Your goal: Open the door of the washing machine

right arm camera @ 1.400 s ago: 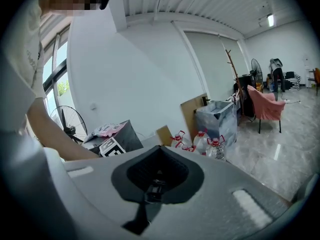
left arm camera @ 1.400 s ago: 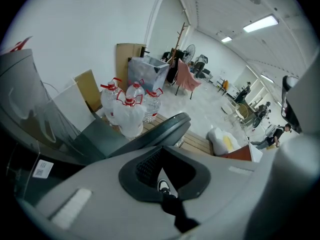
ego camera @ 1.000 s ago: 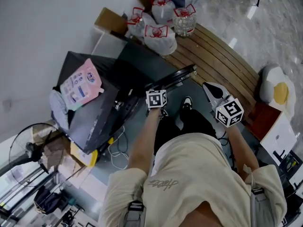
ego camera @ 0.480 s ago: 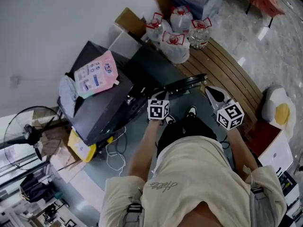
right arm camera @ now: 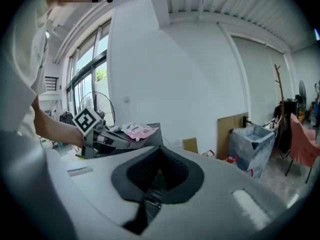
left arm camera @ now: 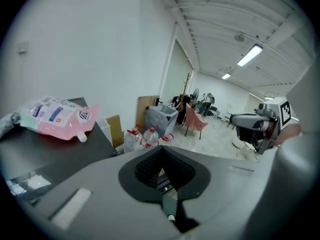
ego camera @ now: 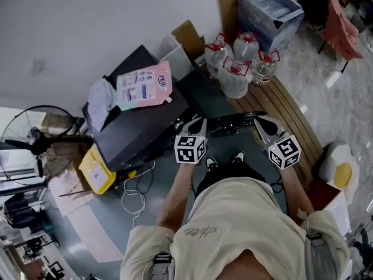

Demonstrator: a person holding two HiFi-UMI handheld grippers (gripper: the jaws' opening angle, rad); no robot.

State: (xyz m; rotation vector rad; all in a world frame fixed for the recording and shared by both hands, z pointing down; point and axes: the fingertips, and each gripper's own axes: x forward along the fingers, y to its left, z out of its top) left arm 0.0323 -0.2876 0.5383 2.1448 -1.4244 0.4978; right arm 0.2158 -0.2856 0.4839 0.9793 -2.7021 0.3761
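Note:
The dark washing machine (ego camera: 134, 134) stands against the wall with a pink detergent pouch (ego camera: 144, 86) and a grey cloth (ego camera: 102, 102) on its top. Its round door (ego camera: 232, 121) stands swung out from the front, seen edge-on. My left gripper (ego camera: 197, 123) hovers above the door's hinge end, shut and holding nothing. My right gripper (ego camera: 260, 123) hangs above the door's outer end, also shut and empty. The left gripper view shows the pouch (left arm camera: 57, 116) on the machine's top and the right gripper (left arm camera: 260, 124). The right gripper view shows the left gripper (right arm camera: 107, 136).
Several water bottles (ego camera: 239, 63) stand on a wooden platform (ego camera: 288, 112) beyond the door. A standing fan (ego camera: 29, 139), a yellow box (ego camera: 96, 168) and loose cables (ego camera: 137, 185) lie left of the machine. A grey bin (ego camera: 271, 10) and an egg-shaped cushion (ego camera: 338, 169) are at the right.
Both grippers have risen and drawn back from the machine's front, the left one more. The view has lifted with them. The door has stayed swung open.

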